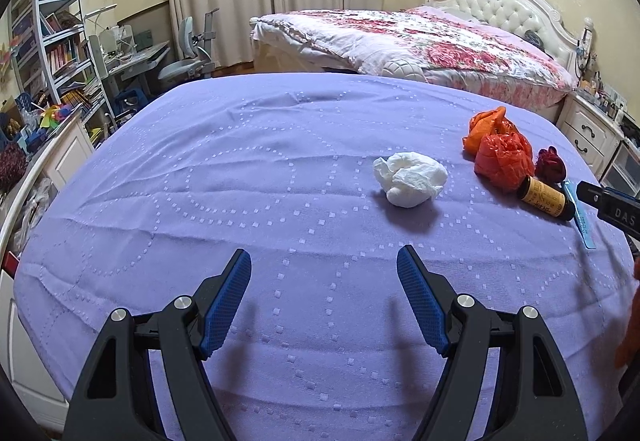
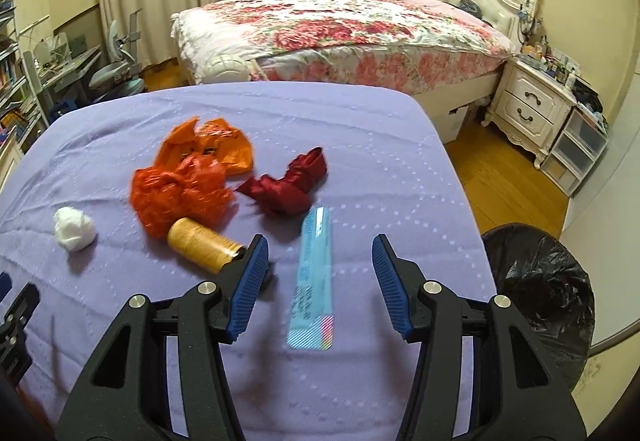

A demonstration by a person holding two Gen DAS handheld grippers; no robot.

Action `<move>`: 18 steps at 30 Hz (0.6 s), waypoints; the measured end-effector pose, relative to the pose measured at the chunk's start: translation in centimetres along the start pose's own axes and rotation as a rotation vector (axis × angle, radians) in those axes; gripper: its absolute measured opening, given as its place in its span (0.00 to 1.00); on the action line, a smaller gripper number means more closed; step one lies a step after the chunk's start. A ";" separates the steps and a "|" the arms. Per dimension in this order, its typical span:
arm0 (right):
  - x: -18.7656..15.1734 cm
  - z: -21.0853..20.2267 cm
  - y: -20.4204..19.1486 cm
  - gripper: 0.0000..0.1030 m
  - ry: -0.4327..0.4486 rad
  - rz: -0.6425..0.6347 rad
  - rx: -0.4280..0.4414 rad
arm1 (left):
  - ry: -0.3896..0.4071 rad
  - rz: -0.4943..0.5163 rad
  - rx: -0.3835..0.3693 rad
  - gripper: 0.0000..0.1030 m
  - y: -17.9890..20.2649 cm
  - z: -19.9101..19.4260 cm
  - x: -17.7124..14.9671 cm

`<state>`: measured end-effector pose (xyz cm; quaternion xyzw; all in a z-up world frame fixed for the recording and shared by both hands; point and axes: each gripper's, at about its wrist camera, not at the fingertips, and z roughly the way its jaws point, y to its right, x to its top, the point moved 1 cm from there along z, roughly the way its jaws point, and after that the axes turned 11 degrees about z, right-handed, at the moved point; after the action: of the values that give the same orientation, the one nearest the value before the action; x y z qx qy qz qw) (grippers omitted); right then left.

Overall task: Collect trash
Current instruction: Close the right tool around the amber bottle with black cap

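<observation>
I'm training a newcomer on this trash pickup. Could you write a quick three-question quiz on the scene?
1. True or false: the right tongs are open, either side of the flat light-blue foil packet.
2. Which lies nearest the crumpled white tissue ball? A) red-orange crumpled plastic bag B) dark-red crumpled wrapper
3. Fill in: the round bin has a ____ liner.

Key: 1 true; 2 A; 3 black.

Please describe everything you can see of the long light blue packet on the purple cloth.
The light blue packet is a long, flat, glossy sachet that looks like plastic film, with dark print and a shiny, multicoloured near end. It looks sealed and lies flat on the purple cloth, between the fingers of the open right gripper, touching nothing else.
</observation>
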<state>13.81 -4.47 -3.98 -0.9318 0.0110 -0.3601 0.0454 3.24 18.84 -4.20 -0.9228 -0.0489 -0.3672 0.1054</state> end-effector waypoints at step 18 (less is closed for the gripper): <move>-3.8 -1.2 -3.0 0.51 -0.073 -0.107 0.070 | -0.001 -0.027 0.006 0.71 -1.3 -0.1 -0.7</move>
<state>10.21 -1.42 -5.35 -0.9414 -0.0531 -0.3279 0.0591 2.47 20.08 -4.40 -0.9220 -0.0626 -0.3678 0.1030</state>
